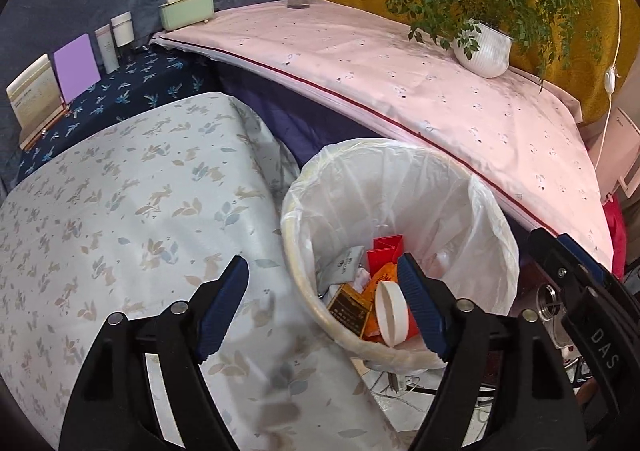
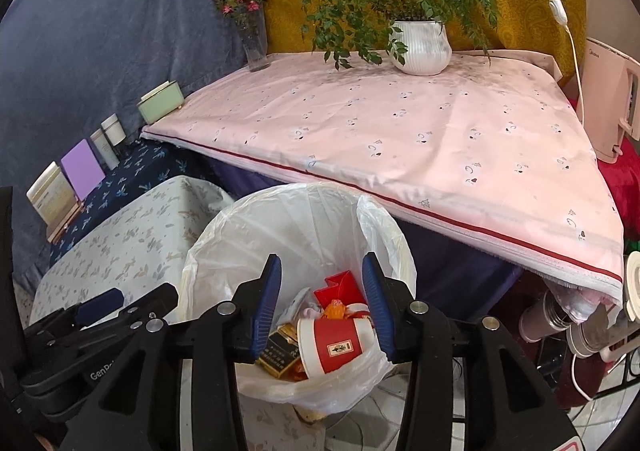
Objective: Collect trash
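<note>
Both tongs, left (image 1: 324,305) and right (image 2: 322,305), hang spread and empty over the bin (image 2: 208,251), since the cup (image 2: 334,345) looks freshly dropped in.

Thin glossy plastic bin liner (image 2: 304,219), matt pink cloth tablecloth (image 2: 400,131), ribbed glazed pot (image 2: 422,47)

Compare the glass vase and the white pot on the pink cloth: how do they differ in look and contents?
The vase is clear glass, tall and narrow; the pot is opaque white, ribbed, squat and round. The vase holds a few stems with small pink-red flowers; the pot holds a bushy green plant that spreads far wider than itself. The vase stands at the cloth's back left corner, the pot further right. Both stand upright at the back edge.
</note>
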Demonstrator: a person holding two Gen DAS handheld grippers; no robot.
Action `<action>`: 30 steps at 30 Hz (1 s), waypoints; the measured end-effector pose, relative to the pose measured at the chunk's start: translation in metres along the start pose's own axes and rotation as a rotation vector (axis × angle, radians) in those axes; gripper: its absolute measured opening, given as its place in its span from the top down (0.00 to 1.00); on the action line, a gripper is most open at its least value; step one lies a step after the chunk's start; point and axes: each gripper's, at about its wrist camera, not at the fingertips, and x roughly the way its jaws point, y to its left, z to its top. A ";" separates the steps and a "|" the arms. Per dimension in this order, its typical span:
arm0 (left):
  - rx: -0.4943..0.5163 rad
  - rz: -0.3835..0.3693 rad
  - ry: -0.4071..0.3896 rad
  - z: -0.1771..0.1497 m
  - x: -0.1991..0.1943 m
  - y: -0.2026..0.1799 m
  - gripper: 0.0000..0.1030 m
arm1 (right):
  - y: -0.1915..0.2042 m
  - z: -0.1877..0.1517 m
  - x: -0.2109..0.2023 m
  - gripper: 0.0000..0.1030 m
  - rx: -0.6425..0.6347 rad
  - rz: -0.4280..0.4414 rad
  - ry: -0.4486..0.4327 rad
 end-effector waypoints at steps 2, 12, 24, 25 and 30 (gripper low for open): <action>0.007 0.015 -0.001 -0.004 -0.003 0.002 0.29 | 0.002 -0.002 -0.004 0.55 -0.015 0.005 0.008; 0.038 0.070 -0.008 -0.022 -0.019 0.003 0.29 | 0.019 -0.014 -0.026 0.39 -0.120 -0.008 0.015; 0.032 0.108 -0.019 -0.041 -0.039 0.012 0.20 | 0.028 -0.033 -0.048 0.21 -0.197 -0.039 0.016; 0.032 0.109 -0.020 -0.042 -0.041 0.013 0.20 | 0.028 -0.035 -0.049 0.20 -0.199 -0.040 0.017; 0.012 0.116 -0.027 -0.050 -0.048 0.018 0.17 | 0.028 -0.045 -0.054 0.18 -0.225 -0.064 0.024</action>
